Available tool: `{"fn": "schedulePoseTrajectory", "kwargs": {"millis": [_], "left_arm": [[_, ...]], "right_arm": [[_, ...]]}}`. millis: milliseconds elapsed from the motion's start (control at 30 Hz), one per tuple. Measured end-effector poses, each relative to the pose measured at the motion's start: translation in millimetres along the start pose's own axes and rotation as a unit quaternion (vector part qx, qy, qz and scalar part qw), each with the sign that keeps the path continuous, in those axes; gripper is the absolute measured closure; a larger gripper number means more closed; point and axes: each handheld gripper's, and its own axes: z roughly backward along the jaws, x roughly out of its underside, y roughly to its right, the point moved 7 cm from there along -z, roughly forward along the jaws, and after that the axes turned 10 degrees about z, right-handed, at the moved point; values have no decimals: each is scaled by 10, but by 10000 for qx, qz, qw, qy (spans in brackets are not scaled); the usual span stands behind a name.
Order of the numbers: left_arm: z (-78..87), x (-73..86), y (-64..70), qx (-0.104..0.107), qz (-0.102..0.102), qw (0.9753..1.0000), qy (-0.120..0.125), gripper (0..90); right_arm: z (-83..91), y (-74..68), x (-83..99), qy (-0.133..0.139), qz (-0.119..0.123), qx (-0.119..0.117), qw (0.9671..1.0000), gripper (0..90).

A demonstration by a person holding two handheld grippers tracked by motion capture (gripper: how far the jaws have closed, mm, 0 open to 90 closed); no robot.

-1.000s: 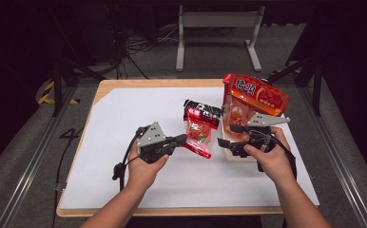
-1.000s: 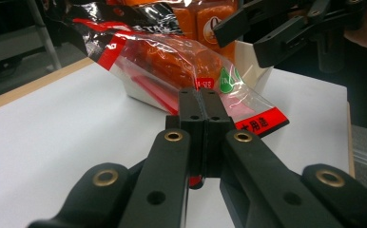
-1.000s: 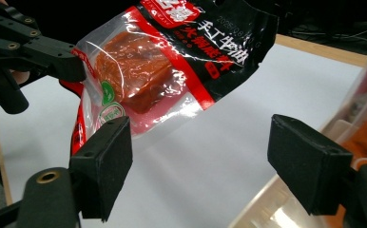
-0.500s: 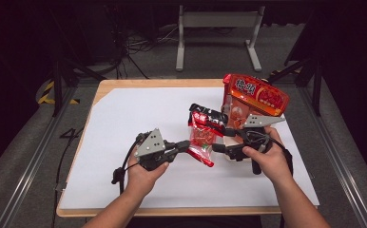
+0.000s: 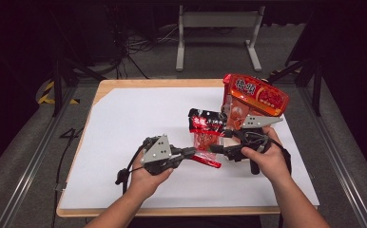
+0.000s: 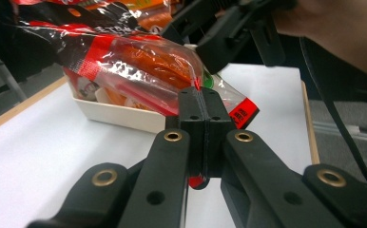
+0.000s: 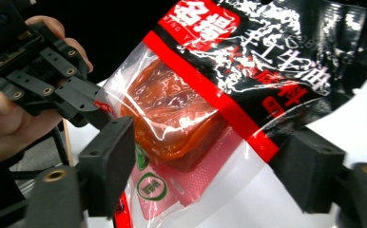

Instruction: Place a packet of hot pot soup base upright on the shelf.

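Note:
A clear snack packet (image 5: pixel 205 129) with a black-and-red top and orange-red food inside hangs tilted above the white table sheet (image 5: pixel 124 123). My left gripper (image 5: pixel 194 153) is shut on its lower red edge; in the left gripper view the jaws (image 6: pixel 201 95) pinch the film of the packet (image 6: pixel 143 61). My right gripper (image 5: pixel 213 148) comes in from the right. In the right gripper view it (image 7: pixel 210 142) is open, its jaws wide apart on either side of the packet (image 7: pixel 219 80). The person's other hand (image 7: pixel 1 123) and the left gripper show at far left.
A large orange-red bag (image 5: pixel 257 92) stands at the back right behind the right hand. A shallow white tray (image 6: pixel 120 116) lies under the packet's far end. The wooden table edge (image 5: pixel 101 90) rims the sheet; metal rails and cables lie on the floor beyond.
The right gripper has moved left until its open jaws straddle the packet. The left gripper and the packet have shifted slightly right and toward the person.

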Motion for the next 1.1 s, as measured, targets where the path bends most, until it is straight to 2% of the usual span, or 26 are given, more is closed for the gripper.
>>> {"fn": "schedulePoseTrajectory", "kwargs": {"millis": [167,200,300,433,533,567,633,800,867,900,933,967,1100], "left_arm": [[-36,36,13,27,-51,9999,-111,900],[-43,44,14,28,-61,9999,-137,899],[-74,68,33,63,-67,9998,-198,899],[-94,74,49,89,-120,9996,-232,899],[-97,78,58,130,-163,9995,-255,899],[-97,78,58,130,-163,9995,-255,899],[-115,99,80,123,-315,9987,-368,900],[-139,137,71,136,-348,9981,-495,900],[-156,164,59,118,-319,9979,-559,900],[-156,164,59,118,-319,9979,-559,900],[-167,178,53,90,-323,9976,-600,900],[-172,185,54,99,-330,9976,-608,900],[-185,188,58,108,-317,9977,-590,900]], "right_arm": [[16,3,16,-9,-25,-24,10000,395],[29,4,20,-42,3,-1,10000,440],[54,1,19,-99,96,37,9999,504],[68,2,29,-132,125,19,9998,507],[68,-4,19,30,-65,-22,10000,499],[68,-4,19,30,-65,-22,10000,499],[71,-16,11,95,-130,-107,9998,499],[103,-20,12,165,-222,-239,9993,543],[130,-31,7,184,-194,-291,9992,600],[130,-31,7,184,-194,-291,9992,600],[154,-43,-9,208,-124,-302,9992,679],[165,-50,-17,216,-89,-332,9992,720],[200,-78,-41,166,124,-350,9992,771]]}}
